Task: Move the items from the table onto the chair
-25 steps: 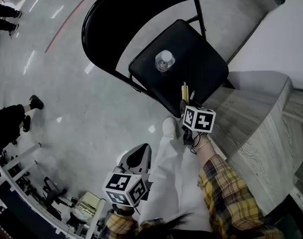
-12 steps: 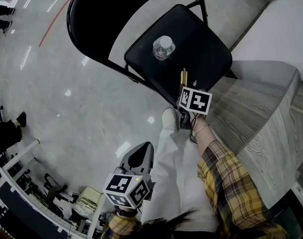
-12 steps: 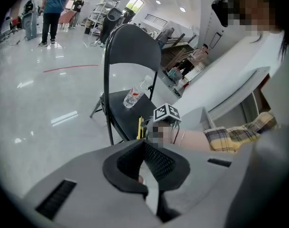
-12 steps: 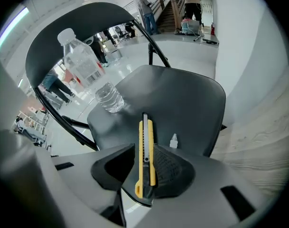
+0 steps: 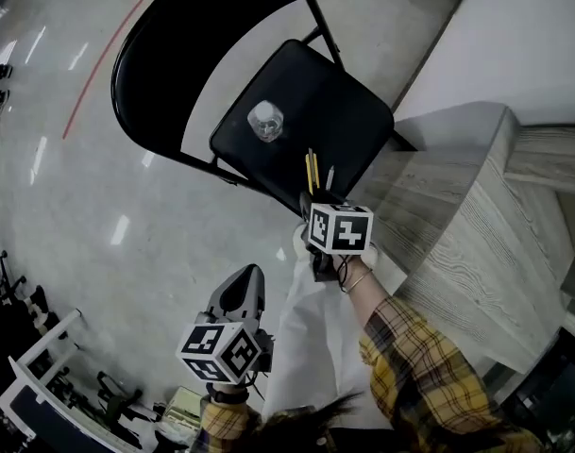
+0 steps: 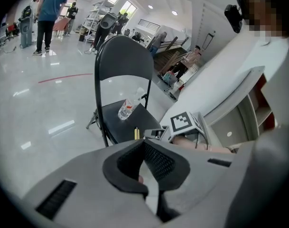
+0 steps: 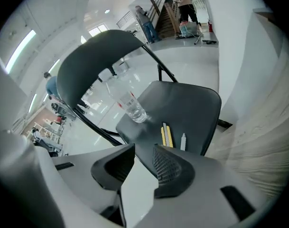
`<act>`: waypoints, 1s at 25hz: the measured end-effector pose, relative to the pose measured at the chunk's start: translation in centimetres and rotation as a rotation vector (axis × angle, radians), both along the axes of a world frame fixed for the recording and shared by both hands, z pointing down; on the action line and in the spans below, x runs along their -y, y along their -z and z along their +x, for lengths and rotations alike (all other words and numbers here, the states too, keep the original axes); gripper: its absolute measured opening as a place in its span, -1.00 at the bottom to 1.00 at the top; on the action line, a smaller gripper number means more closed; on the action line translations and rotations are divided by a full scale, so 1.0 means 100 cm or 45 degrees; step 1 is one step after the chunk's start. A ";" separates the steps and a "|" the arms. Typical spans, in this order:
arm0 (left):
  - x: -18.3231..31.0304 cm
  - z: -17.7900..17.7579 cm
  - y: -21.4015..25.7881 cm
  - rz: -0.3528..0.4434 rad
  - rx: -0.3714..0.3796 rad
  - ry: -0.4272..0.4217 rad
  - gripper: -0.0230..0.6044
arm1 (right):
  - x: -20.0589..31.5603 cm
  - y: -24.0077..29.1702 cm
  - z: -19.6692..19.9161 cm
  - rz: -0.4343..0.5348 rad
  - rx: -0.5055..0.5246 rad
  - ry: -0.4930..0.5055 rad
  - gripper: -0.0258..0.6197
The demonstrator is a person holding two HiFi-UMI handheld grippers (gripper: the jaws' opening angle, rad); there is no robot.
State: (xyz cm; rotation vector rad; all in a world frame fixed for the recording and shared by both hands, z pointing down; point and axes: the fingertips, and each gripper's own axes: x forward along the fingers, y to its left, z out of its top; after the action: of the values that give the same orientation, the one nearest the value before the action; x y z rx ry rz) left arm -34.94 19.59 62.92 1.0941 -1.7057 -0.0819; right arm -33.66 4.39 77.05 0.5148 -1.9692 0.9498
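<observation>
Left tongs (image 6: 144,142), right tongs (image 7: 143,149); one bottle (image 5: 265,121), one cutter (image 5: 310,171), one pen (image 5: 329,177)

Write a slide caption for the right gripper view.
Open right gripper facing black chair seat with water bottle, yellow utility knife and small white item.

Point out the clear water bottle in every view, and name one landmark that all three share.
Head view: the water bottle is seen from above, upper centre, standing on the black chair seat.
Left gripper view: just left of centre, on the seat's near part.
Right gripper view: centre, up and left of the yellow cutter.
Shared landmark: the black chair seat under it.
</observation>
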 end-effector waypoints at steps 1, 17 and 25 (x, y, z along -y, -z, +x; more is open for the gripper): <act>0.005 -0.003 0.009 0.015 0.013 -0.006 -0.92 | -0.003 0.015 0.002 -0.002 0.021 0.001 -0.53; 0.119 0.008 0.168 0.269 0.249 -0.237 -0.92 | -0.066 0.251 0.060 -0.039 0.438 0.215 -0.53; 0.201 0.141 0.212 0.369 0.276 -0.504 -0.92 | -0.029 0.320 0.196 0.025 0.572 0.119 -0.53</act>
State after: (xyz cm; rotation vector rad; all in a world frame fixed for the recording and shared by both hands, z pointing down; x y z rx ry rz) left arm -20.82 -0.52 41.75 1.6912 -1.6658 0.0435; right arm -14.01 7.32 45.03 0.2274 -2.3802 1.0541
